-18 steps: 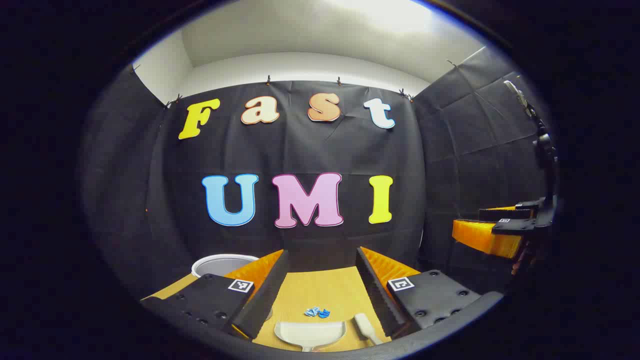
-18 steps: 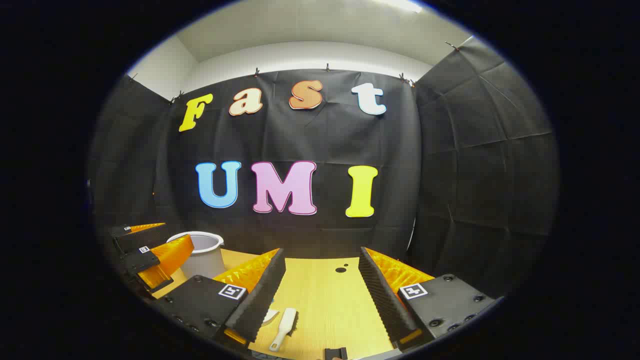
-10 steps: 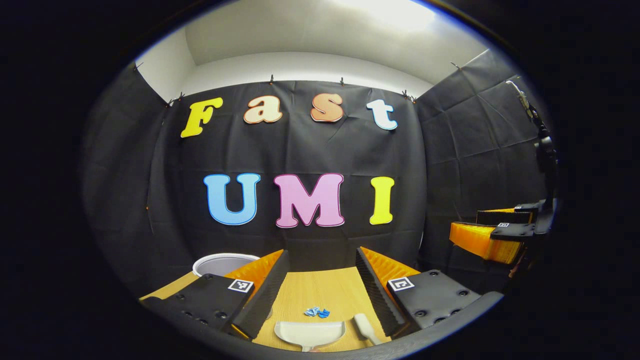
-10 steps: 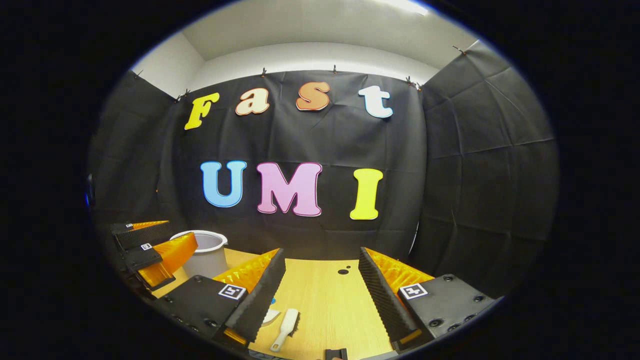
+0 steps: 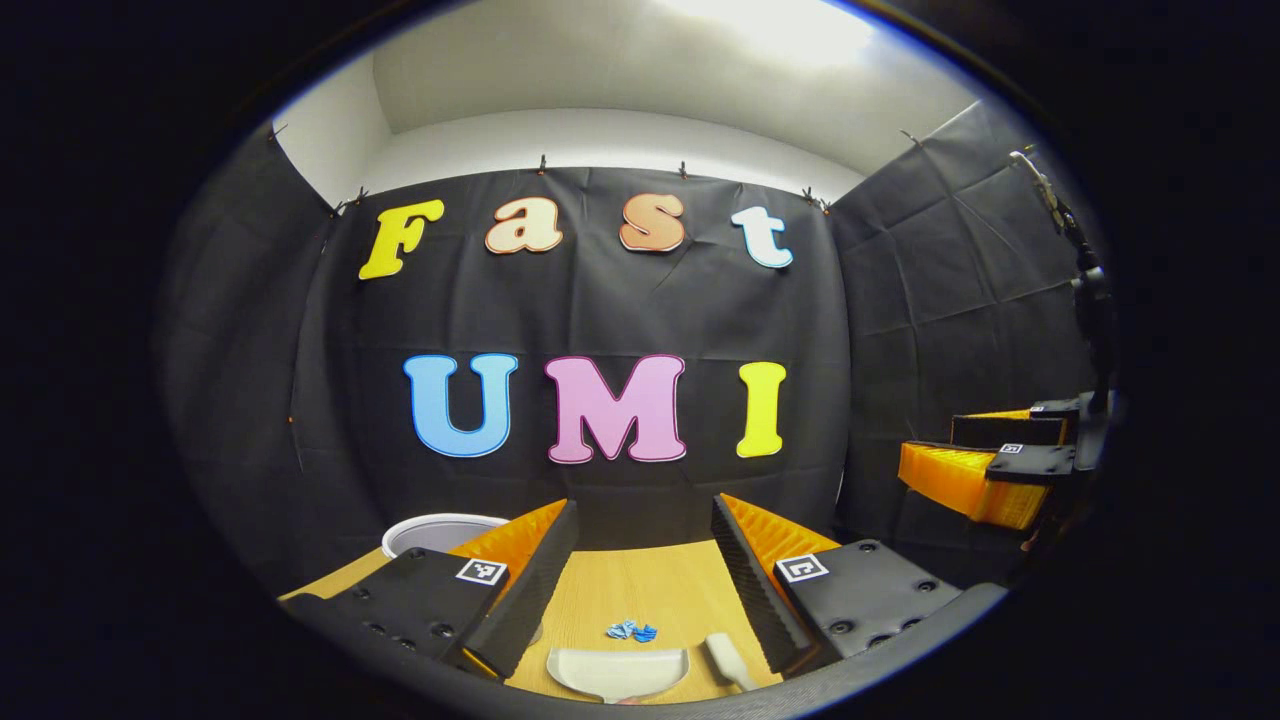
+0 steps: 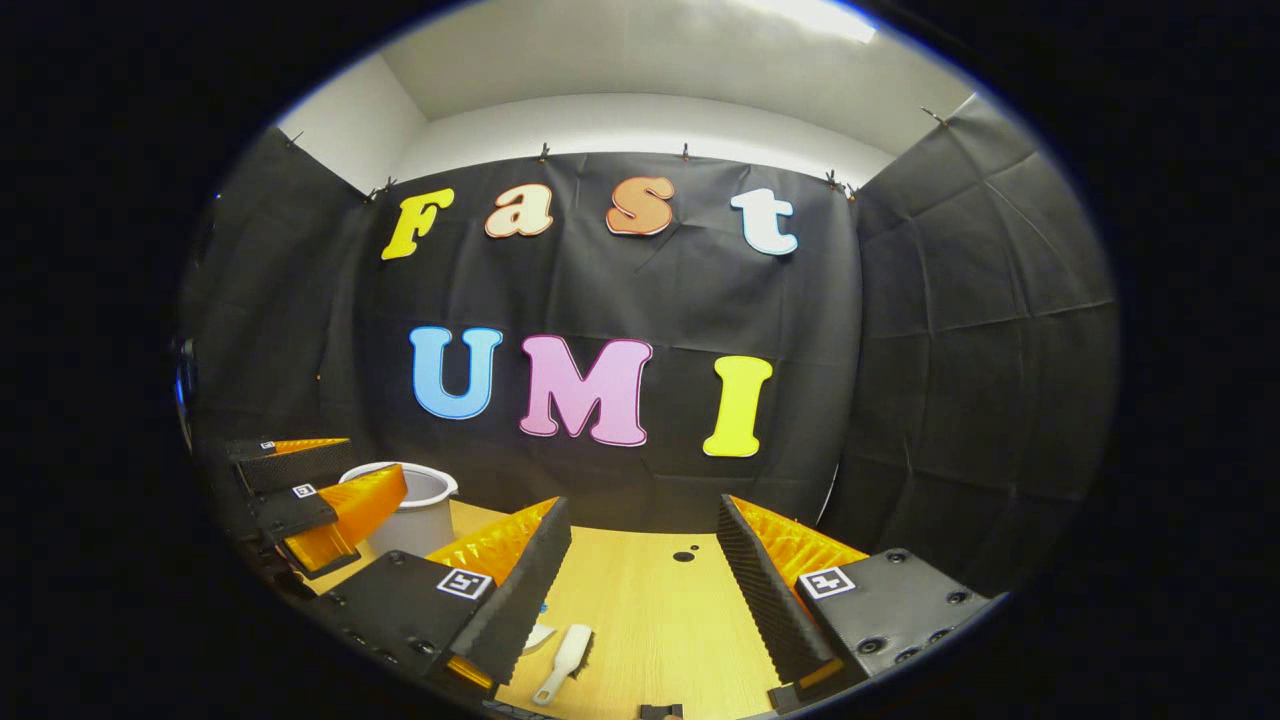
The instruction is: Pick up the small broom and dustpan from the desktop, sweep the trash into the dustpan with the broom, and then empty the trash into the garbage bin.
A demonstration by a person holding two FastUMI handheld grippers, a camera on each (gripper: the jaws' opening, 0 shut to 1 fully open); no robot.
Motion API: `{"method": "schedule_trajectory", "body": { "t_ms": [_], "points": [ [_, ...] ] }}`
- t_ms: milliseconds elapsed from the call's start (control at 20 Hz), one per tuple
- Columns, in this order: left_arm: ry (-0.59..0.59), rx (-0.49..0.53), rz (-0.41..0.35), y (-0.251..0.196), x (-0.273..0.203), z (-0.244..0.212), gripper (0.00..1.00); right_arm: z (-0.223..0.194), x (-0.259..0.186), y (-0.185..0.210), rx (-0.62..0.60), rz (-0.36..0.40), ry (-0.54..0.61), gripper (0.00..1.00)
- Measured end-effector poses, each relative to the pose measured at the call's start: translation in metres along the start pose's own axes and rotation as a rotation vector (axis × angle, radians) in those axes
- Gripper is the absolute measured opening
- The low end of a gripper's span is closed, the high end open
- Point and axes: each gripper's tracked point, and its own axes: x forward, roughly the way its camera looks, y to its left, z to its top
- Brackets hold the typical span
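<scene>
The left gripper [image 5: 640, 560] hangs above the wooden desktop [image 5: 640, 590] with its jaws spread wide and nothing between them. Just below and ahead of it lies the white dustpan [image 5: 618, 673], mouth facing a little heap of blue paper scraps [image 5: 632, 631] — the trash — with the small broom [image 5: 728, 660] lying right beside the pan. Off to its left stands the white garbage bin [image 5: 440, 532], near the desktop's back edge.

The right gripper [image 6: 645, 560] is likewise held wide apart and empty, up off the wood; the small broom rests below its left finger, handle toward the camera, the dustpan's edge peeking out next to it.

By my reckoning nothing is picked up yet — this is the approach before the first grasp. Next, each gripper has to come down: the left to the dustpan's handle, which is hidden at the bottom edge, the right onto the broom's handle, then close.
</scene>
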Motion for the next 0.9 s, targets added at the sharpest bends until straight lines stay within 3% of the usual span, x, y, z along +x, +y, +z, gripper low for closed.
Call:
{"method": "schedule_trajectory", "body": {
  "t_ms": [900],
  "points": [
    [0.01, -0.002, 0.013, 0.019, 0.003, -0.005, 0.8, -0.006, 0.013, 0.017, 0.017, 0.035, 0.0, 0.92]
  ]
}}
